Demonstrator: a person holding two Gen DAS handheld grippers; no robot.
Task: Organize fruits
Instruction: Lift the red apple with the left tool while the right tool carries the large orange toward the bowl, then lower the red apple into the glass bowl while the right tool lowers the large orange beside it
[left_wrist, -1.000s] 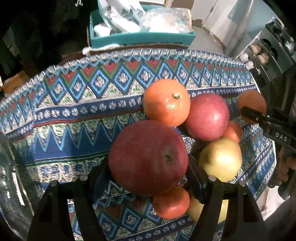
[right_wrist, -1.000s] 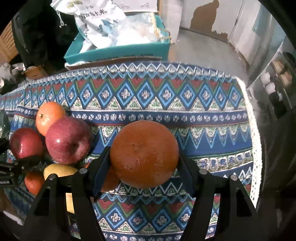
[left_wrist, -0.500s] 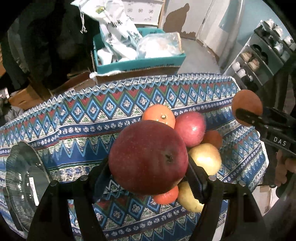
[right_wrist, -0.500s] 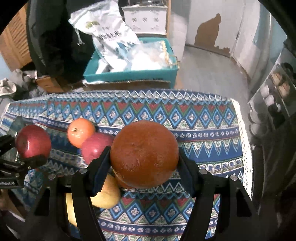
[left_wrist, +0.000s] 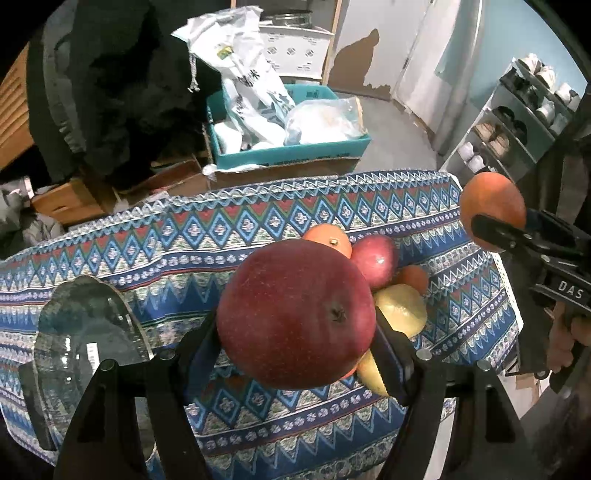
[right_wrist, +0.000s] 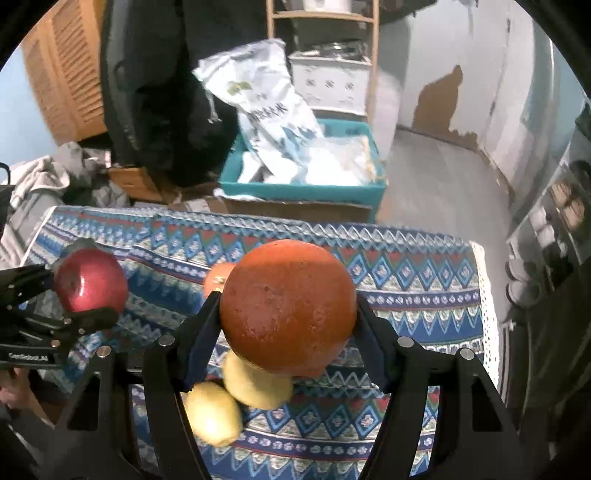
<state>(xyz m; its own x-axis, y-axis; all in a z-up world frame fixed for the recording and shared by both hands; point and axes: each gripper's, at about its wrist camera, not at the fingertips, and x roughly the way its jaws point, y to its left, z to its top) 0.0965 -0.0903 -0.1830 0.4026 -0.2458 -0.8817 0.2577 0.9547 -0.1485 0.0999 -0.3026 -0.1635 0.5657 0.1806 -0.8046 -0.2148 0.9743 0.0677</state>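
Note:
My left gripper (left_wrist: 295, 328) is shut on a large red apple (left_wrist: 295, 314), held above the patterned tablecloth (left_wrist: 184, 240). The right wrist view shows that apple (right_wrist: 90, 280) at the left, in the left gripper (right_wrist: 79, 291). My right gripper (right_wrist: 288, 317) is shut on an orange (right_wrist: 288, 306); from the left wrist it appears at the right edge as the orange (left_wrist: 493, 203) in the right gripper (left_wrist: 496, 221). Below, on the cloth, lie another red apple (left_wrist: 375, 258), an orange (left_wrist: 327, 238), a small orange (left_wrist: 415, 277) and two yellow fruits (right_wrist: 258, 384) (right_wrist: 212, 413).
A clear glass bowl (left_wrist: 85, 332) stands on the cloth at the left. Behind the table sits a teal box (left_wrist: 295, 151) of white bags, with cardboard boxes and dark clothing beside it. A shoe rack (left_wrist: 517, 122) stands at the right. A hand (left_wrist: 570, 339) grips the right tool.
Both grippers have risen with their fruit; the table and the fruit pile look smaller and lower. The glass bowl has come into the left wrist view.

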